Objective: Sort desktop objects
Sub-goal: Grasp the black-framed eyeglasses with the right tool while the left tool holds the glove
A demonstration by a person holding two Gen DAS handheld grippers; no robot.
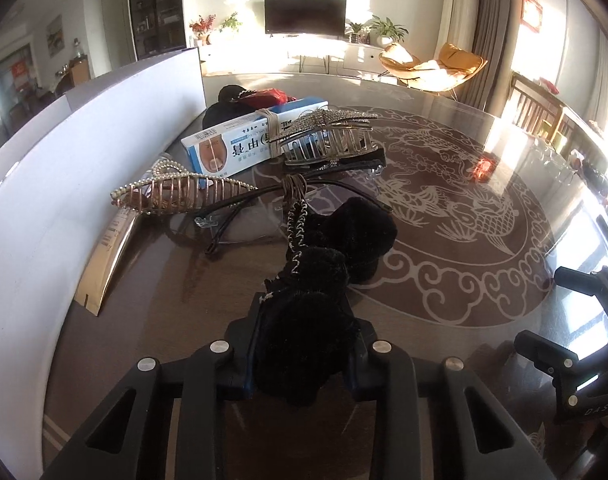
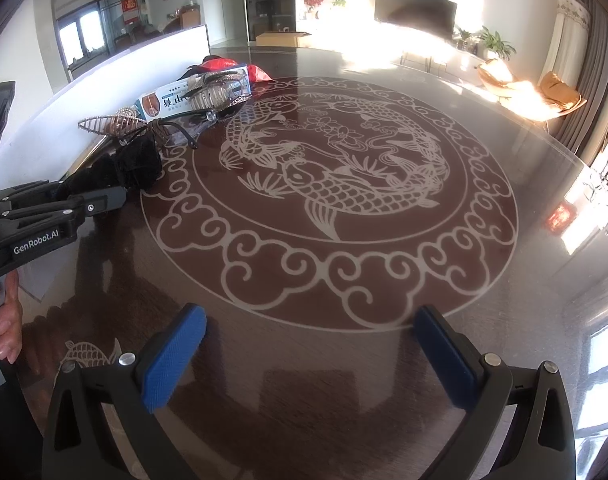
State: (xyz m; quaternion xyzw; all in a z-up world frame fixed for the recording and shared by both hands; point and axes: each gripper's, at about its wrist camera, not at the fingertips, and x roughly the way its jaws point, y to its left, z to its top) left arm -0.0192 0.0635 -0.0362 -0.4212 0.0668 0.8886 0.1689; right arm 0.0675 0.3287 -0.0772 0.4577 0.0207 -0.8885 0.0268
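Observation:
My left gripper (image 1: 308,324) is shut on the near end of a black velvet hair bow (image 1: 344,236) with a pearl chain, which lies on the table. In the right wrist view the same left gripper (image 2: 99,190) comes in from the left, clamped on the bow (image 2: 137,164). Beyond the bow lie a pair of glasses (image 1: 239,204) bound with brown hair ties, a gold claw clip (image 1: 175,196), a rhinestone hair clip (image 1: 328,136) and a blue-and-white box (image 1: 239,140). My right gripper (image 2: 308,352) hangs open over bare table, its blue pads (image 2: 171,356) wide apart and holding nothing.
The dark round table (image 2: 344,280) has a pale koi pattern. A white board (image 1: 63,160) stands along the left, with a brown envelope (image 1: 103,264) at its foot. Red and black items (image 1: 263,98) lie behind the box. A person's hand (image 2: 7,320) holds the left gripper.

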